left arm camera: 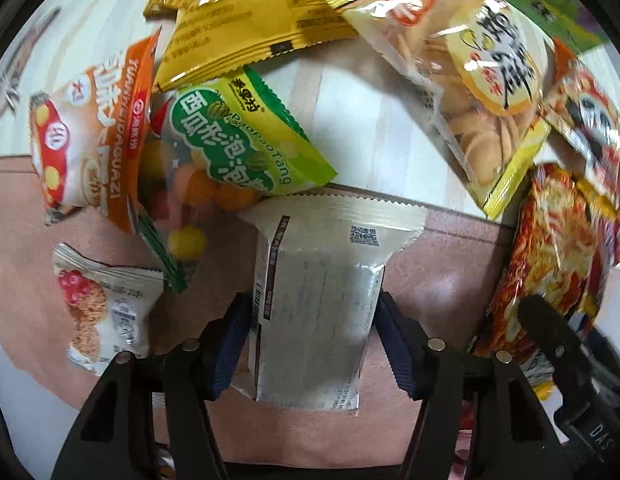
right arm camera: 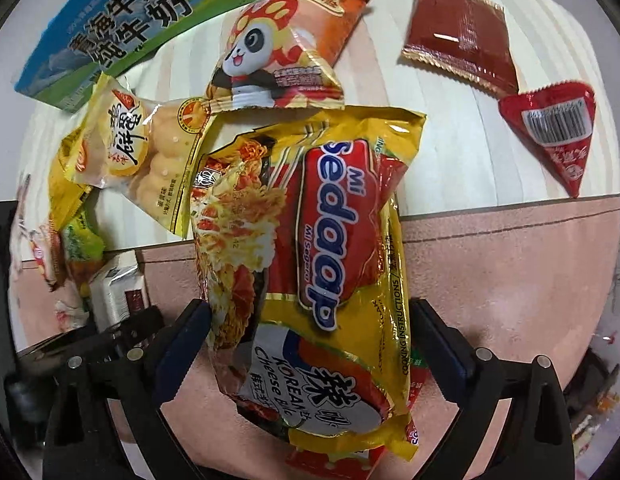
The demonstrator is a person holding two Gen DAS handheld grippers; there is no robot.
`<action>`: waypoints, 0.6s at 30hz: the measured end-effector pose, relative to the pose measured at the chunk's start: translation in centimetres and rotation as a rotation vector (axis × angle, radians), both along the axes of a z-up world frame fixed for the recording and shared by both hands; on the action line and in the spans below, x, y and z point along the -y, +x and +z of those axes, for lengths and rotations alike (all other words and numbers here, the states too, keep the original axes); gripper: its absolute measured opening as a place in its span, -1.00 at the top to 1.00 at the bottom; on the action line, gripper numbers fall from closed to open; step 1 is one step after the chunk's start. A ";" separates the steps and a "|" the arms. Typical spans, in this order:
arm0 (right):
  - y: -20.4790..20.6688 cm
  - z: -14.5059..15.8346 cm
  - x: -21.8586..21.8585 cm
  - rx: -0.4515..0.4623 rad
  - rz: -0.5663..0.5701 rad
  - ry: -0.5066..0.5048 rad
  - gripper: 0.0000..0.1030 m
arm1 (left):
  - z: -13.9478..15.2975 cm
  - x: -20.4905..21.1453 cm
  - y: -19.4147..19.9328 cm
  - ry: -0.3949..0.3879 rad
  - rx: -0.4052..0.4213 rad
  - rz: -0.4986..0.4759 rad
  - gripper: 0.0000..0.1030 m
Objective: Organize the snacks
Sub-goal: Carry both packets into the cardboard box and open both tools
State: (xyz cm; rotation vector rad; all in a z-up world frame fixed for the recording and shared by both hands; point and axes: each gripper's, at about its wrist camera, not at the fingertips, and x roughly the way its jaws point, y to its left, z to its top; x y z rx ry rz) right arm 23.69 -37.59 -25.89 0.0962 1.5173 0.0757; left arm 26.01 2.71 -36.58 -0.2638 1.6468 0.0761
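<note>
The left gripper (left arm camera: 314,344) is clamped on a pale snack packet (left arm camera: 318,300) above the pink mat (left arm camera: 450,280). The right gripper (right arm camera: 310,344) stands wide apart around a yellow noodle pack (right arm camera: 310,264); its blue pads sit just beside the pack, and I cannot tell if they touch it. Farther, on the pale wooden counter (right arm camera: 450,128), lie a panda bag (right arm camera: 278,52), a biscuit bag (right arm camera: 150,152), a milk carton (right arm camera: 122,20) and two red sachets (right arm camera: 462,44).

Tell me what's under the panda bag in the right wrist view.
The panda bag overlaps the top edge of the yellow noodle pack, which lies between the right gripper's jaws. Pale wooden table shows around it; anything else beneath is covered.
</note>
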 end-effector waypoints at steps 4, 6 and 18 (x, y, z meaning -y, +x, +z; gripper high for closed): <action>0.3 0.3 0.0 0.045 0.042 -0.068 -0.92 | 0.8 1.2 -1.4 0.031 0.020 -0.009 -0.15; 0.4 0.5 0.7 0.071 0.058 -0.083 -0.83 | 1.3 2.4 -2.6 0.045 0.027 -0.019 -0.15; -1.6 4.7 7.8 0.104 0.010 0.053 -0.49 | 4.5 8.2 -5.3 0.073 0.081 -0.092 -0.15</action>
